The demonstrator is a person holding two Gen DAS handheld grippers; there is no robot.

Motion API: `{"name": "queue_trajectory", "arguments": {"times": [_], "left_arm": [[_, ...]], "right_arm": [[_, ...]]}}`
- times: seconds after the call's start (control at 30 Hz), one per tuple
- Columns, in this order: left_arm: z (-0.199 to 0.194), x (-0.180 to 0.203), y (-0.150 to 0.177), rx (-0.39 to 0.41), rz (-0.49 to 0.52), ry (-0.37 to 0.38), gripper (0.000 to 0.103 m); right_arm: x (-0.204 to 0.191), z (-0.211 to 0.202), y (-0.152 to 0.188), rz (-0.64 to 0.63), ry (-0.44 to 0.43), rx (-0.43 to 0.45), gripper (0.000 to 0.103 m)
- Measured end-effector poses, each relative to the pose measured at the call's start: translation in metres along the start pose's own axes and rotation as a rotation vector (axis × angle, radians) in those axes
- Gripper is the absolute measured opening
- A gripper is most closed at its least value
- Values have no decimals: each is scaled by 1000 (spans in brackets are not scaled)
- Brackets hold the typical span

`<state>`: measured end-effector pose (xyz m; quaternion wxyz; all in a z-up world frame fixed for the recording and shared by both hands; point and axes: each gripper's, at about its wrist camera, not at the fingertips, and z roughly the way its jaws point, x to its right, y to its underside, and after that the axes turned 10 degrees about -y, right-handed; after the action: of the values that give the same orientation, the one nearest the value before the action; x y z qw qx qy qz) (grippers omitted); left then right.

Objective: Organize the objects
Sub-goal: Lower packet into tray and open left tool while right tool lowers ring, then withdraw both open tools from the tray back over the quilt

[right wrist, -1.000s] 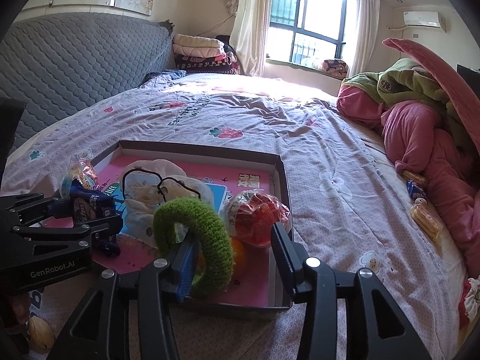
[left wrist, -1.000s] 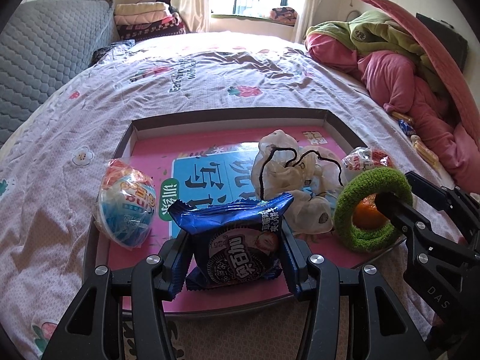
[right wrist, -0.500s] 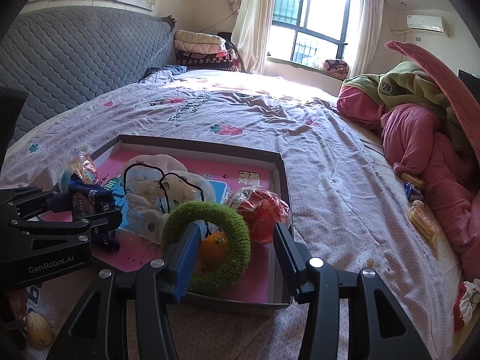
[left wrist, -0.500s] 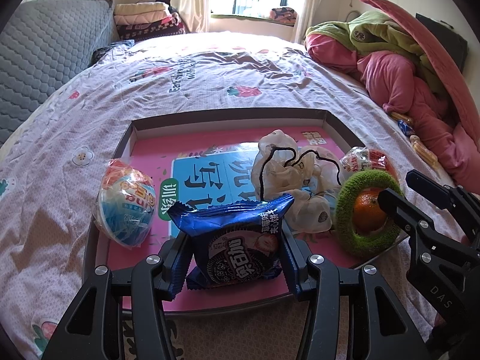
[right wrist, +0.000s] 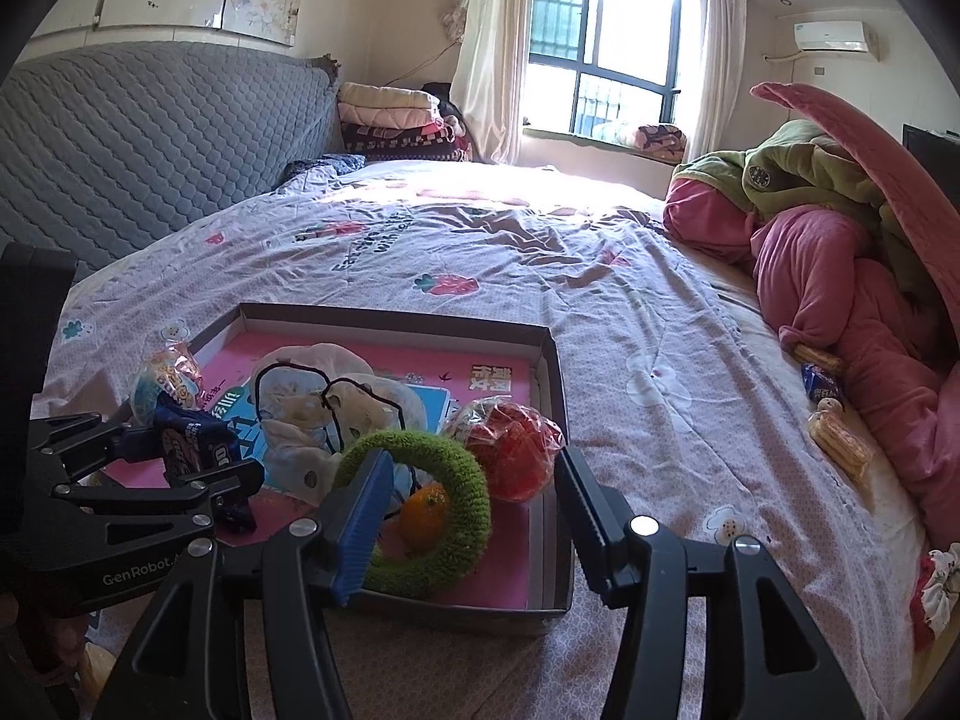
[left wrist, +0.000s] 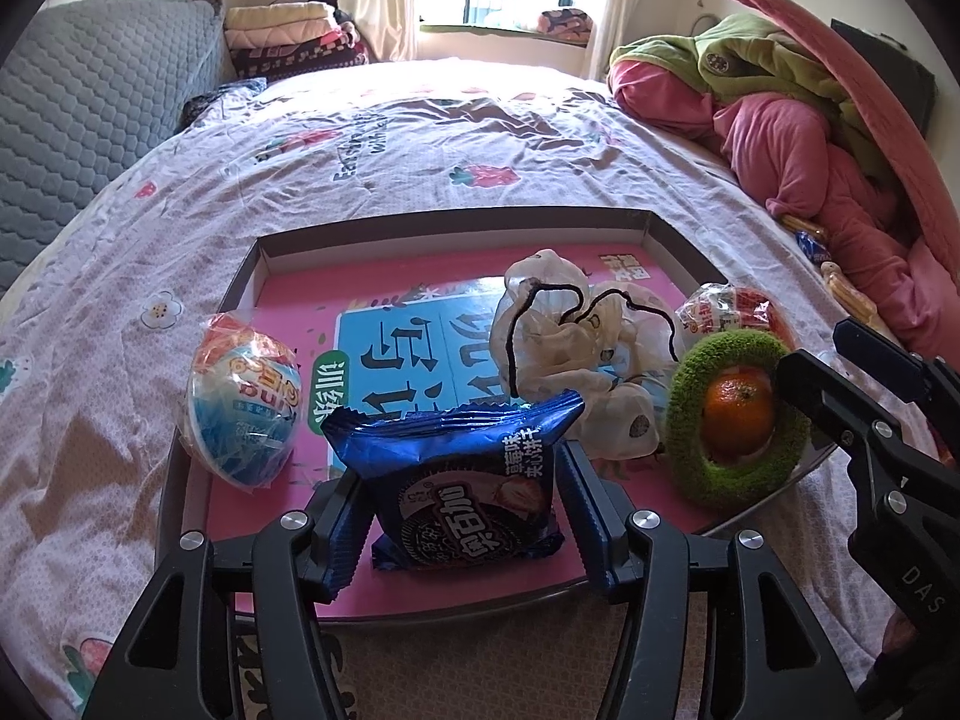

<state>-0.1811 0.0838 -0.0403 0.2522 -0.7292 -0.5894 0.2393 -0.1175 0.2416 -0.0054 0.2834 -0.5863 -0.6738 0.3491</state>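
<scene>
The bed (left wrist: 420, 138) fills both views; on it, in the lower centre of the frame, lies my shallow tray (left wrist: 456, 228) with the pink printed floor. Inside the tray, from larger to smaller: a crumpled cream pouch with a black cord (left wrist: 564, 348) at centre; a domed snack cup (left wrist: 243, 405) leaning on the left rim; the blue biscuit packet (left wrist: 465, 480) at the near edge; the green fuzzy ring (left wrist: 690, 456) at lower right, a small orange (left wrist: 737, 414) showing through its hole; and a red wrapped ball (right wrist: 510, 450) behind the ring.

My left hand-held gripper (left wrist: 462, 531) has just been opening; its jaws flank the biscuit packet, seemingly freed. My right hand-held gripper (right wrist: 474, 516) has likewise just been opening, one jaw through the ring, the other clear, nothing pinched.

Progress, as I judge it: six items are in the tray. A few small packets (right wrist: 831, 414) at the right of the frame, beside the pink bedding (right wrist: 840, 300), remain outside.
</scene>
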Motion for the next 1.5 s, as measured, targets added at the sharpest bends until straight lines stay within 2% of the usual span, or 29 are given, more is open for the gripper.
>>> {"name": "queue_trajectory", "arguments": {"times": [0.83, 0.93, 1.07, 1.33, 1.5], "left_arm": [[-19, -7, -8, 52, -44, 8, 67], [-23, -8, -8, 60, -46, 6, 70], [-30, -10, -9, 77, -55, 1, 71], [-53, -20, -9, 124, -89, -18, 74], [-69, -30, -6, 160, -115, -26, 75]], "right_arm": [[0, -7, -3, 26, -21, 23, 56], [-2, -9, -4, 25, -25, 26, 56], [-3, -11, -5, 27, -32, 36, 63], [-8, -19, -9, 29, -60, 58, 65], [-10, -26, -12, 32, -74, 79, 70]]}}
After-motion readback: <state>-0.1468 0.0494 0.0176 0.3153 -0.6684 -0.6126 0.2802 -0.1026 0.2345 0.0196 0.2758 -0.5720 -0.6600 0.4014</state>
